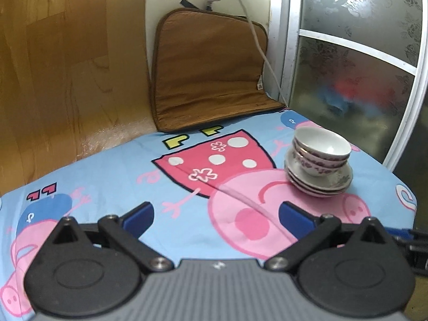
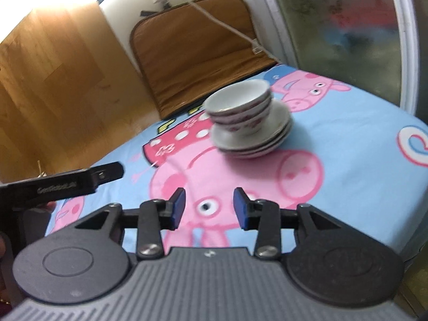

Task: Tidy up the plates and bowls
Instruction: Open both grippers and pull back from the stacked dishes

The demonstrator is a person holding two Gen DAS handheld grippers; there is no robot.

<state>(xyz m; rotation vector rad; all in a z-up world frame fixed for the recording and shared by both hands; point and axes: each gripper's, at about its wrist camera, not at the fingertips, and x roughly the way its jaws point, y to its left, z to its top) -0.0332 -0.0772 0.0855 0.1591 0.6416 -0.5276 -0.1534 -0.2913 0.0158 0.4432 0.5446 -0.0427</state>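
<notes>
stacked bowls [image 2: 239, 107] on plates [image 2: 254, 139], beyond gripper [image 2: 208, 206]

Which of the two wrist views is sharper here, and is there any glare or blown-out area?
Left wrist view: sharp, the stacked bowls and plates crisp, edges bowed by the fisheye. Right wrist view: smeared with motion blur, the bowls soft; the wooden panel is washed out by bright light at top left.
</notes>
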